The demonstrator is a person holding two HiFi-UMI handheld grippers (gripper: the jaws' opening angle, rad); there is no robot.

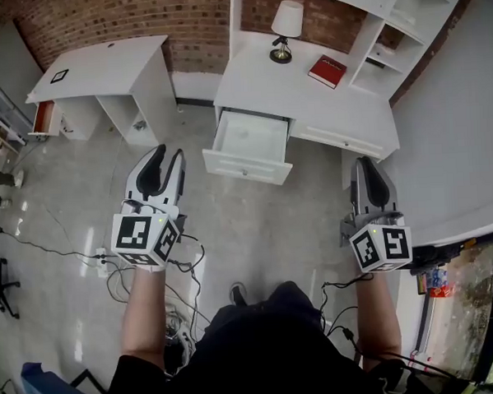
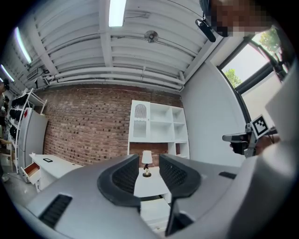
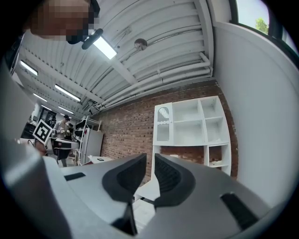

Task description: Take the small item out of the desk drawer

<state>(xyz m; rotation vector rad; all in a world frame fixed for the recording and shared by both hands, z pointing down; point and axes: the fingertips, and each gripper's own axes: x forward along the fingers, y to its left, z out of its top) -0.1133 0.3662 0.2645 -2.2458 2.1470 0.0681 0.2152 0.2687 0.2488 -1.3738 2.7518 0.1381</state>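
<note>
The left gripper [image 1: 167,152] hangs to the left of the open white desk drawer [image 1: 246,166], jaws apart and empty. The right gripper [image 1: 367,161], to the drawer's right, shows only a narrow empty gap. The small item cannot be made out in the drawer.

White rectangular desk drawer [image 1: 248,141]: pulled well out from under top of white wooden desk [image 1: 307,97], at desk's left end. Open, level, mouth facing up. Interior shallow, pale, evenly lit. Front panel plain white, 1 small dark knob [image 1: 245,172] at centre. Front end juts out over pale floor [image 1: 256,224]. Contents too small to tell in head view. Both gripper views show only sliver of drawer low between jaws, inside hidden.
</note>
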